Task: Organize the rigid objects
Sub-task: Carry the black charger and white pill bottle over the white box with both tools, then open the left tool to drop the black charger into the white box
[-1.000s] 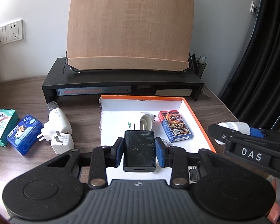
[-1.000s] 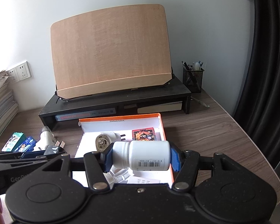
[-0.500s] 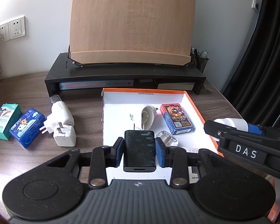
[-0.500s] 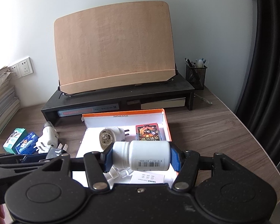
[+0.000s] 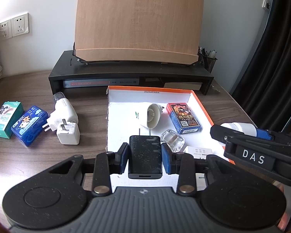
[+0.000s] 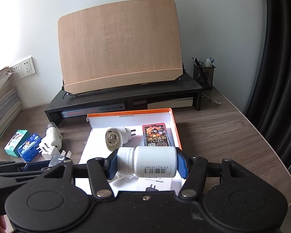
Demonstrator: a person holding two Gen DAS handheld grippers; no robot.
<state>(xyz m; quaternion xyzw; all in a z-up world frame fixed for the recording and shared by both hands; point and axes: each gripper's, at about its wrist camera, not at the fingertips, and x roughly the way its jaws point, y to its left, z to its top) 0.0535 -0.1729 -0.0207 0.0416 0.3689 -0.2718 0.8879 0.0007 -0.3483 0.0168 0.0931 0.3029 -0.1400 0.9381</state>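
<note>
Left claw [image 5: 145, 156] above box rim [image 5: 207, 114]

You're at a desk in a home office or study. Beyond your fingers a dark wood-grain tabletop [image 6: 213, 136] runs to a plain white wall, where a black monitor riser [image 6: 126, 95] carries a wooden reading stand [image 6: 120, 44], with books tucked underneath. Far right of the riser stands a mesh pen cup [image 6: 203, 73]. Off to your left, wall sockets [image 6: 25, 69] sit above a tall stack of papers and books [image 6: 2, 104]. A black curtain [image 6: 281, 58] hangs along the right.
</note>
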